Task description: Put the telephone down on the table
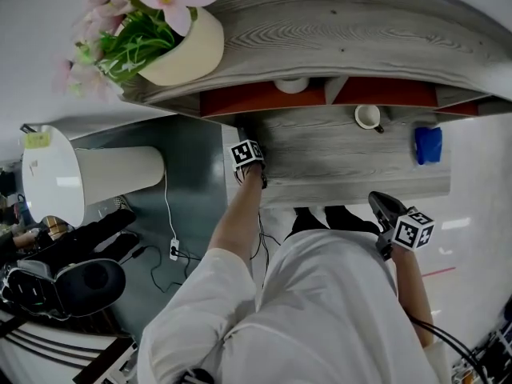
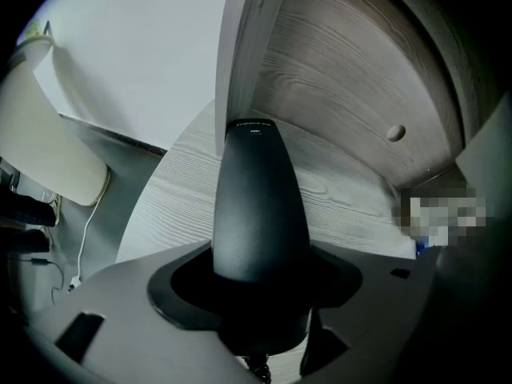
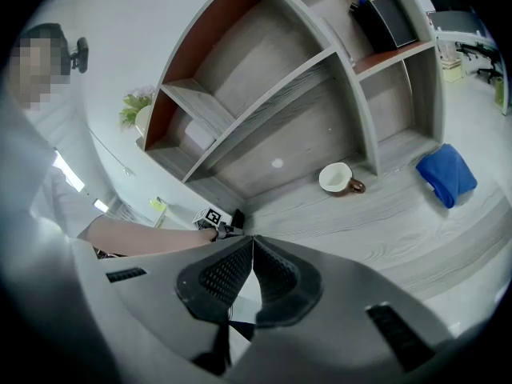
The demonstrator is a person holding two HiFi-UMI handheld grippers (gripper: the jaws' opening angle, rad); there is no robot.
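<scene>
A black telephone handset stands between the jaws of my left gripper, which is shut on it; its narrow end points at the grey wooden table just below. A bit of coiled cord hangs at the handset's base. In the head view the left gripper points steeply down over the table's left end. My right gripper hovers at the table's front edge, away from the handset. Its ribbed pads meet at the tip, so the right gripper is shut with nothing between its jaws.
A white mug and a blue cloth lie on the table's right part. Shelving rises behind it, with a flower pot on top. A white cylinder, floor cables and a black chair stand left.
</scene>
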